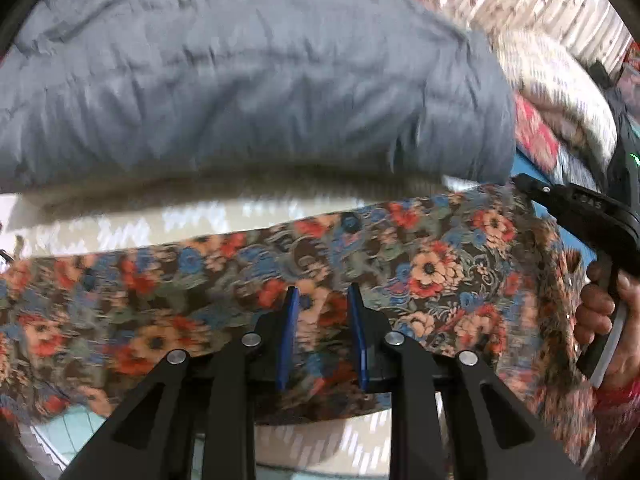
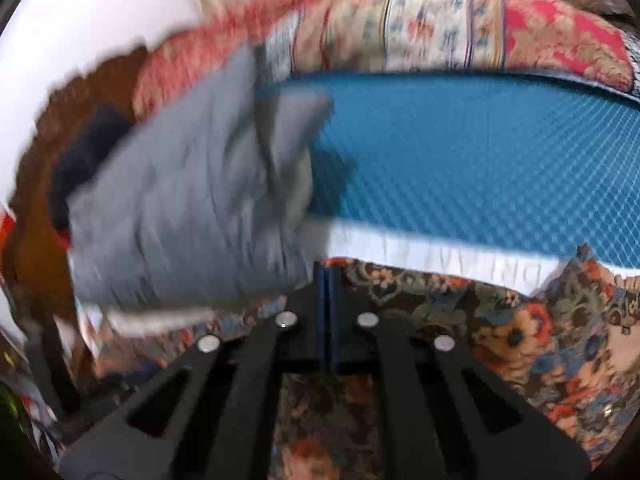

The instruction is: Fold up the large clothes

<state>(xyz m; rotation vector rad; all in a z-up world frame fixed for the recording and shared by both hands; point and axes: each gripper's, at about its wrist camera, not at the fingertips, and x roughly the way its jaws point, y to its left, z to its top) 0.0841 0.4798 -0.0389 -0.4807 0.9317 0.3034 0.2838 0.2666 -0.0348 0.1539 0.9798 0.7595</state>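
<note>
A large floral garment (image 1: 432, 264) in brown, orange and blue lies spread across the white patterned surface (image 1: 132, 224). My left gripper (image 1: 323, 292) is open just above the garment, its blue pads (image 1: 291, 320) apart with floral cloth showing between them. My right gripper (image 1: 520, 180) comes in from the right at the garment's far right corner. In the right wrist view my right gripper (image 2: 326, 270) has its blue pads pressed together at the edge of the floral garment (image 2: 540, 340); whether cloth sits between them is hidden by blur.
A bulky grey quilted cover (image 1: 248, 76) lies just beyond the garment and also shows in the right wrist view (image 2: 188, 208). A blue textured mat (image 2: 480, 160) lies to the right. Patterned red and cream bedding (image 2: 460, 28) is piled behind.
</note>
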